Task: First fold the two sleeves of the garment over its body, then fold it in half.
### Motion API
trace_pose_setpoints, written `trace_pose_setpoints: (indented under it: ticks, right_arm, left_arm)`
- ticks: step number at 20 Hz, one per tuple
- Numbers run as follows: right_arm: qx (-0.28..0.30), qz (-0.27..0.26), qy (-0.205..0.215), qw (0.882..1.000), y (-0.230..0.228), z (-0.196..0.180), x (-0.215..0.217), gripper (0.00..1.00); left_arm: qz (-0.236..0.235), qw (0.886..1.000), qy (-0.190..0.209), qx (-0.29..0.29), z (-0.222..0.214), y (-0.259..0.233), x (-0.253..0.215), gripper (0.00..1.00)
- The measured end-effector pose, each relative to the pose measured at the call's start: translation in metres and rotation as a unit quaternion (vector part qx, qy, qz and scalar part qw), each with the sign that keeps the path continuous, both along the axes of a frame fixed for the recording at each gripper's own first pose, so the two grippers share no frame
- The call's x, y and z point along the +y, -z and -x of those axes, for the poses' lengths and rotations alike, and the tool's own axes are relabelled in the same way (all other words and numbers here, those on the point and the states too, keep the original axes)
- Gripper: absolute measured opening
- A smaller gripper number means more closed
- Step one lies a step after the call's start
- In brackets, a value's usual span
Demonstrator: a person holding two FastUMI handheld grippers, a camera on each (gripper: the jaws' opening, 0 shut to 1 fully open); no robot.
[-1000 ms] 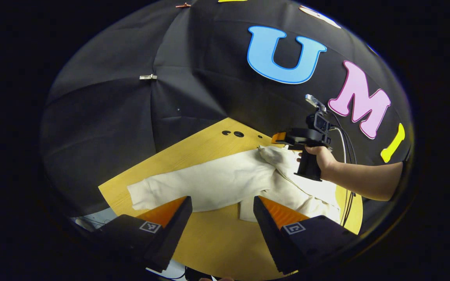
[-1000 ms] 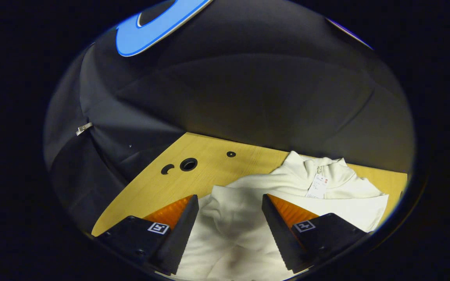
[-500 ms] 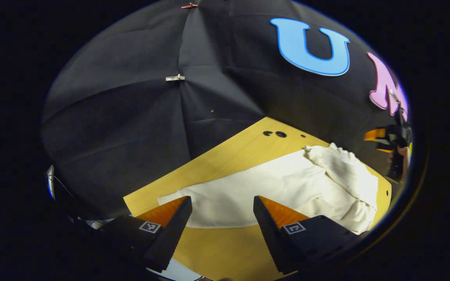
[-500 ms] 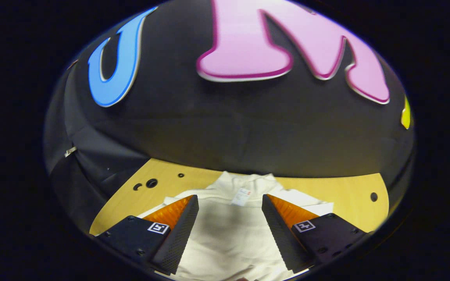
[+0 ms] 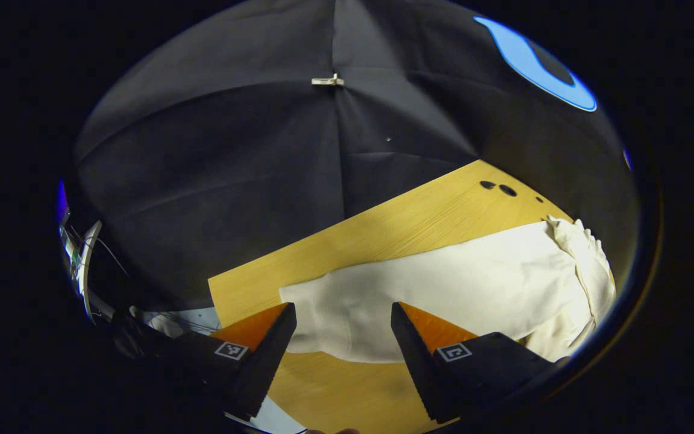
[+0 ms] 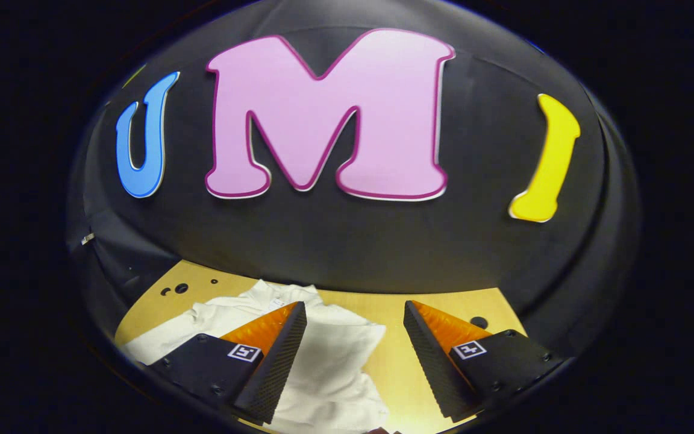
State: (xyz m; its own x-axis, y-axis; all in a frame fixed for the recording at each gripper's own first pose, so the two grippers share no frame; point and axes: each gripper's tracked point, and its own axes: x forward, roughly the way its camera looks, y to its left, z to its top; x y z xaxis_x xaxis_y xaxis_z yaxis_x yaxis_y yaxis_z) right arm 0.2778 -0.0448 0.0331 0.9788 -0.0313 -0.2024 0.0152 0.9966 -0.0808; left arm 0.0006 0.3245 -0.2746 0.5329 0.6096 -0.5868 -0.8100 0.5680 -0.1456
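Grippers both empty, fingers spread wide, neither touching cloth. Left gripper [image 5: 342,337] hovers over the near table edge; its fingers frame the end of the long sleeve [image 5: 347,313], which lies stretched flat along the wooden table [image 5: 383,235], pointing away from the body of the garment [image 5: 503,283]. That sleeve looks not yet folded.

Right gripper [image 6: 353,343] sits above the other end of the garment [image 6: 323,361]. There the cloth is bunched in a rumpled heap, so that side's sleeve appears already laid over the body, though I cannot tell how neatly. Bare table lies between its fingers on the right.

Judged step: first stage, second sleeve pending. Next move calls for the left gripper to drop onto the cuff, pinch the fabric layers only, lift enough to clear the table, and carry the sleeve across onto the body.

Farther off: cable holes [image 5: 497,188] near the table's back edge, then the black cloth wall [image 5: 232,150] with a small clip [image 5: 328,81] on its seam.
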Motion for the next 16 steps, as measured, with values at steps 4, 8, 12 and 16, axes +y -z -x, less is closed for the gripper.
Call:
trace_pose_setpoints:
  ticks: [4, 8, 12, 16]
  right_arm:
    - [0.005, 0.004, 0.038, 0.999, 0.0, 0.04, -0.051, 0.99]
    - [0.028, -0.034, 0.062, 0.997, 0.019, 0.066, -0.072, 0.99]
    - [0.026, -0.04, 0.07, 0.996, 0.025, 0.083, -0.082, 0.99]
    - [0.041, -0.037, 0.069, 0.996, 0.043, 0.093, -0.083, 0.99]
  left_arm:
    - [0.014, 1.0, 0.003, 0.025, 0.001, 0.021, 0.0, 0.98]
    - [0.002, 0.999, 0.021, 0.036, -0.005, 0.027, -0.006, 0.99]
    - [0.001, 0.998, 0.059, 0.034, -0.024, 0.028, -0.005, 0.89]
    - [-0.02, 0.995, 0.078, 0.057, -0.04, 0.024, -0.012, 0.27]
